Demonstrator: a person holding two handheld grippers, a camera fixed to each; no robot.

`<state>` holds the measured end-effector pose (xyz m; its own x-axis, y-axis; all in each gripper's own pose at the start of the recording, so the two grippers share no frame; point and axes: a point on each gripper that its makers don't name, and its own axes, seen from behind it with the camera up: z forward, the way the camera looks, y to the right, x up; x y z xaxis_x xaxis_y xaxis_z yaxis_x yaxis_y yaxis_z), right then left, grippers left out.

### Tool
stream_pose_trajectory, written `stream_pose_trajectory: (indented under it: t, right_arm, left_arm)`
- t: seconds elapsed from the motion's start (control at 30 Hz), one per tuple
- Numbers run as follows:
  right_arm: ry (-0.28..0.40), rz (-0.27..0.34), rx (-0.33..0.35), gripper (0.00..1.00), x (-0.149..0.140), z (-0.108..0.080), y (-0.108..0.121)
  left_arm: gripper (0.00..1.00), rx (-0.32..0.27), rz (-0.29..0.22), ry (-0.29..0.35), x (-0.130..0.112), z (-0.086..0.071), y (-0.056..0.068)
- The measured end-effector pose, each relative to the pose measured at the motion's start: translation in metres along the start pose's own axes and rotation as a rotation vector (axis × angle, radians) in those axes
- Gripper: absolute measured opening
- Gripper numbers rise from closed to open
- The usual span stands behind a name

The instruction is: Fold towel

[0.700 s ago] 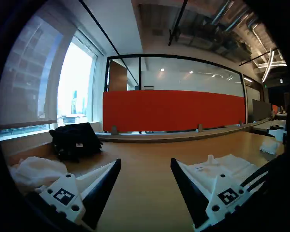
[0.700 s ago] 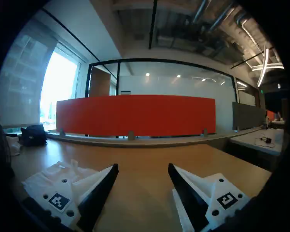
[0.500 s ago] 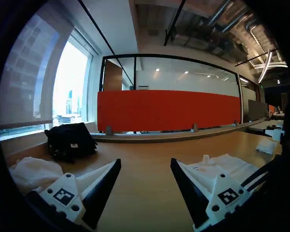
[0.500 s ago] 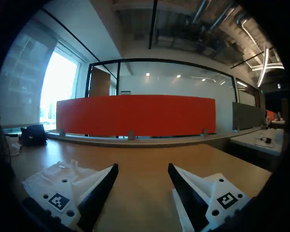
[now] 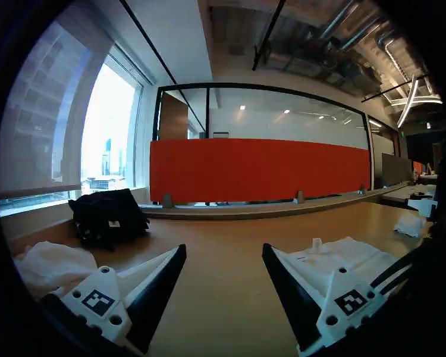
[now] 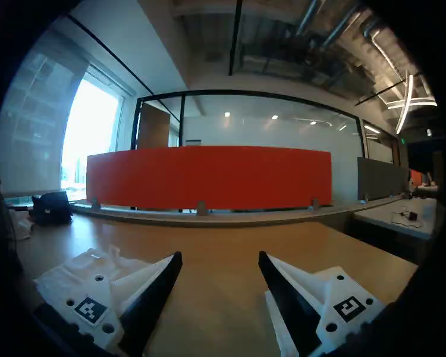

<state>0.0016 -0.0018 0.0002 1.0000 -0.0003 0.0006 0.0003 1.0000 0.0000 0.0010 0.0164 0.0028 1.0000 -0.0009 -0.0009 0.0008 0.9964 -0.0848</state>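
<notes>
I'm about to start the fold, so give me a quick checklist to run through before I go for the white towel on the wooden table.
1. Left gripper open and empty: ok.
2. Right gripper open and empty: ok.
3. Flat white cloth towel lying on the light wooden table, between the two grippers: ok.
4. Towel fully spread out: cannot tell, the fingers hide part of it.
5. A gripper lined up on a towel edge: not ok, both point at bare table beside it.
6. Black fabric bag and crumpled white cloth apart from the towel: ok.
</notes>
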Motion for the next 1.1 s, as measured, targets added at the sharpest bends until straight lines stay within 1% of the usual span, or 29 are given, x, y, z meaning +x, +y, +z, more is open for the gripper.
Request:
stream_pose_trajectory:
  t: [0.4,0.6,0.8,0.9,1.0,1.1]
  right_arm:
    - [0.000,-0.001,0.000,1.00,0.000,0.000,0.000]
    - [0.000,-0.001,-0.003,1.00,0.000,0.001,0.001]
    - [-0.002,-0.004,-0.008,1.00,-0.003,0.004,0.002]
    - [0.009,-0.012,-0.011,1.00,0.007,0.004,0.002]
    - [0.024,-0.022,-0.012,1.00,0.023,0.003,0.001]
    - [0.025,-0.031,-0.009,1.00,0.040,0.002,0.000]
  left_arm:
    - [0.95,0.004,0.001,-0.001,-0.001,0.001,0.001]
    - [0.95,0.062,0.001,-0.002,-0.001,-0.001,-0.011]
    - [0.95,0.079,0.001,-0.001,-0.001,-0.001,-0.013]
    - [0.95,0.085,0.000,-0.003,0.000,-0.002,-0.013]
    - [0.95,0.084,-0.008,-0.014,0.001,-0.001,-0.008]
    - [0.95,0.083,-0.013,-0.009,0.015,0.000,-0.004]
